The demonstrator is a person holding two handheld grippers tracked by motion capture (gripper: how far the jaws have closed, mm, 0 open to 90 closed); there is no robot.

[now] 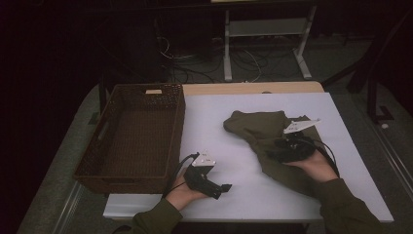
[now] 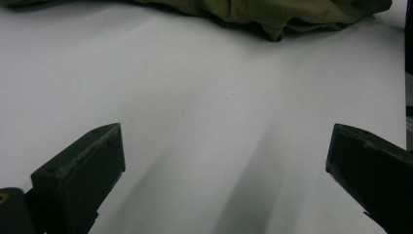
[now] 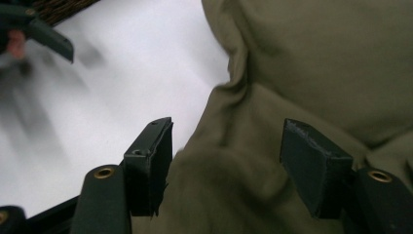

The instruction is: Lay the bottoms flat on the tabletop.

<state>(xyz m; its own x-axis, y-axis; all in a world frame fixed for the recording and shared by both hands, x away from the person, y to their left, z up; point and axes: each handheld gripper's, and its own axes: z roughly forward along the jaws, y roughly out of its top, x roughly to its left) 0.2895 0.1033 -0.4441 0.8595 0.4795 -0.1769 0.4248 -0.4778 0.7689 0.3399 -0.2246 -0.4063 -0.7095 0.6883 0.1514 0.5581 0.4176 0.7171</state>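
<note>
Fingers [image 3: 319,165] of the right gripper [image 3: 226,163] stand moderately apart above the olive-green cloth [image 3: 302,63], which fills the space beneath and between them; the pads are clear of the fabric on both sides, so nothing is clamped. From the high view that gripper [image 1: 292,146] sits over the middle of the cloth [image 1: 253,127], with the person's right hand [image 1: 319,165] behind it.

Fingers [image 2: 80,170] of the left gripper [image 2: 224,180] are spread wide over bare white tabletop [image 2: 195,97] with nothing between them. The cloth [image 2: 272,14] lies well ahead of them, along the far edge of that view. In the high view the left gripper [image 1: 207,178] rests low near the tabletop's near edge, held by the left hand [image 1: 182,195], just beside the near right corner of the basket [image 1: 122,178].

That dark brown woven basket stands on the left part of the tabletop [image 1: 219,122], rectangular, with a handle slot in its left wall. Its inside looks empty. A small pale tag [image 1: 153,91] sits on the far rim; whether it carries writing cannot be told at this size.

The cloth is crumpled, stretching from the tabletop's centre toward the near right, well apart from the basket.
</note>
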